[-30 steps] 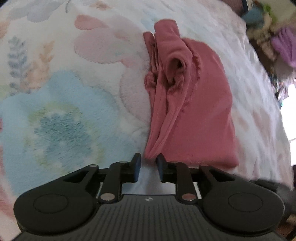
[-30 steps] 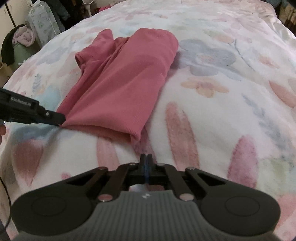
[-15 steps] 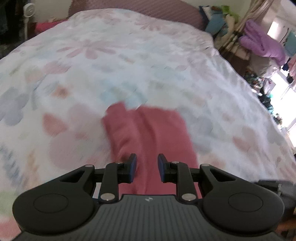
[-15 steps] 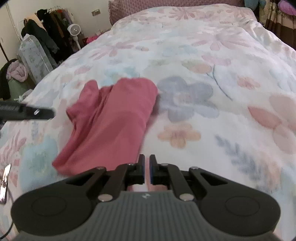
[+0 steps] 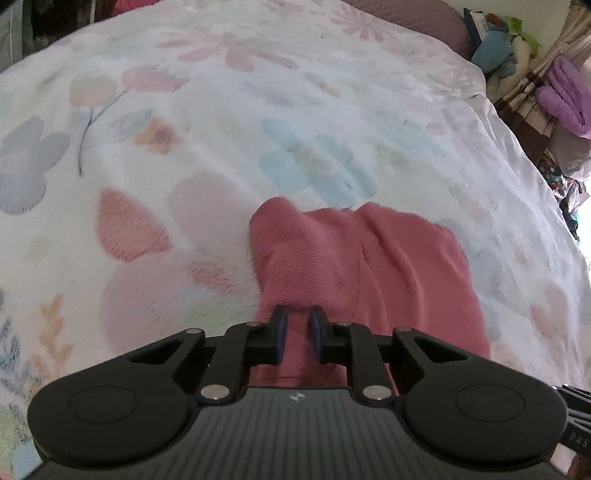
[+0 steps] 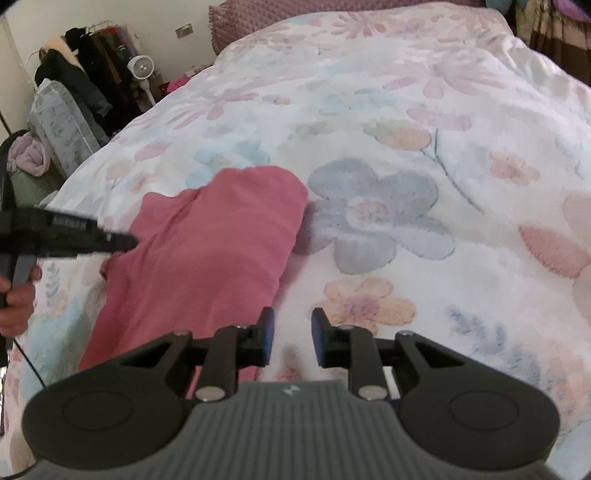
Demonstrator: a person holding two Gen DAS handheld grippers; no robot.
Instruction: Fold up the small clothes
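One floral bedspread (image 6: pixel 406 110), cluttered bedroom.

Floral blanket (image 6: pixel 424 155) covers the bed, purple pillow (image 6: pixel 280 18) at its head. Left of the bed: dark clothes on a rack (image 6: pixel 85 62), white fan (image 6: pixel 142 68), patterned bag (image 6: pixel 61 125). Right side: purple fabric (image 5: pixel 565 96), blue plush (image 5: pixel 493 51).

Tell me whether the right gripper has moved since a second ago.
Yes. The right gripper has pulled back from the pink garment's hem and tilted up; its jaws have just been opening, nothing between them.
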